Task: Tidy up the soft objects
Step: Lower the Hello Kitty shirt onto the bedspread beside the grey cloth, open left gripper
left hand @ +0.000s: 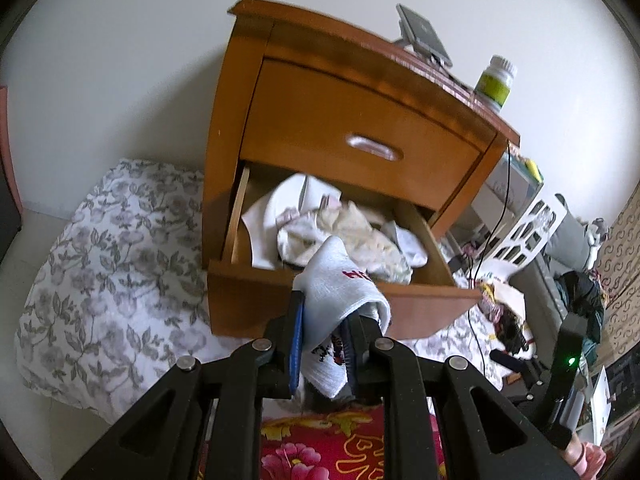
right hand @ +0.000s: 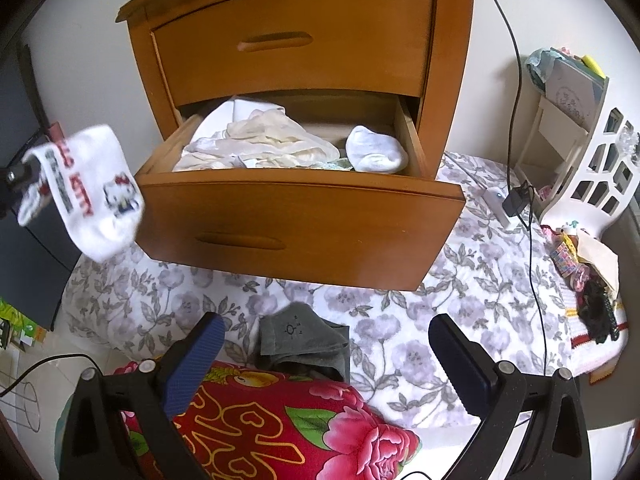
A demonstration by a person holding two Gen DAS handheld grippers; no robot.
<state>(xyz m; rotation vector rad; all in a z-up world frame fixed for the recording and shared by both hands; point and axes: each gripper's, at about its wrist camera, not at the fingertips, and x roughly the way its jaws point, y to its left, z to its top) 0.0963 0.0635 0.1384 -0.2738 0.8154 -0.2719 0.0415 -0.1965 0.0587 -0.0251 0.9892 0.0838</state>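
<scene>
My left gripper (left hand: 322, 322) is shut on a white Hello Kitty sock (left hand: 340, 292) and holds it just in front of the open lower drawer (left hand: 420, 300) of a wooden nightstand. The same sock (right hand: 88, 192) hangs at the left in the right wrist view. The drawer (right hand: 304, 216) holds pale crumpled clothes (right hand: 260, 140) and a balled white sock (right hand: 376, 150). My right gripper (right hand: 324, 340) is open and empty, above a grey sock (right hand: 300, 336) that lies on the floral bedding below the drawer.
A red flowered pillow (right hand: 280, 424) lies under the right gripper. The floral quilt (right hand: 460, 280) spreads around the nightstand. A white cut-out rack (right hand: 592, 168), a charger and cable (right hand: 520, 200) and small clutter sit at the right. A bottle (left hand: 496, 84) stands on the nightstand top.
</scene>
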